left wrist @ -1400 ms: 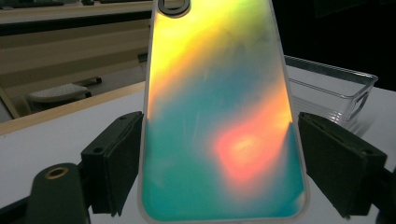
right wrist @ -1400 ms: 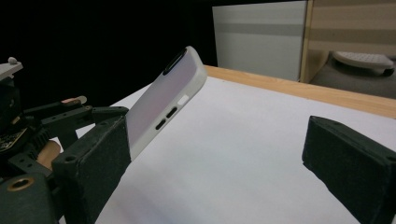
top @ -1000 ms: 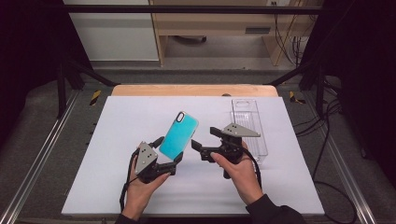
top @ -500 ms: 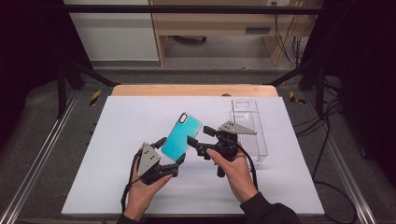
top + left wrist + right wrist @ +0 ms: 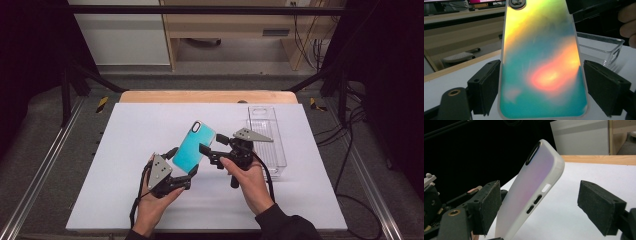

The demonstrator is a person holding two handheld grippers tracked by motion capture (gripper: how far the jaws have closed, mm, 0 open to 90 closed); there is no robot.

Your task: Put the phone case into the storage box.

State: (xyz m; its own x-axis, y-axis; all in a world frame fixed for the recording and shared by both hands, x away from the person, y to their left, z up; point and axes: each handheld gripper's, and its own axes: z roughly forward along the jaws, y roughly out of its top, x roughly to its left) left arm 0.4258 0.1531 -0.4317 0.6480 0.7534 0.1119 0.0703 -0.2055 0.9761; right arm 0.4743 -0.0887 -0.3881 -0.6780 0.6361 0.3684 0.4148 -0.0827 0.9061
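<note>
Phone case: teal phone case (image 5: 194,147) held tilted above the table, its camera cutout toward 12 o'clock, just left of the table's middle in the high view.
Left tongs: left tongs (image 5: 181,161) clamped on the case's lower end; in the left gripper view (image 5: 541,87) the left pad presses the case's edge and the right pad stands close at the other edge.
Right tongs: right tongs (image 5: 212,147) at the case's 3 o'clock edge, jaws apart and just been closing; in the right gripper view (image 5: 539,205) the case leans by the left pad, well clear of the right pad, so no grip.
Hands: left hand (image 5: 152,202) comes in from 6 o'clock, right hand (image 5: 248,180) from 5 o'clock, dark sleeve at the wrist.
Around: clear plastic tray (image 5: 270,145) lies at 3 o'clock of the case, right behind the right tongs; nothing else lies between the tongs.
Table: white table (image 5: 125,145) with a wooden edge at 12 o'clock.
View differences: left gripper view shows the case's back (image 5: 541,57) glossy, shimmering yellow, orange and teal; right gripper view shows its frosted side (image 5: 534,195) with button cutouts; high view shows plain teal.
Shapes: case is a rounded rectangle, thin and translucent at the rim; tray is long, straight-walled, see-through; pads are black rough blocks.
</note>
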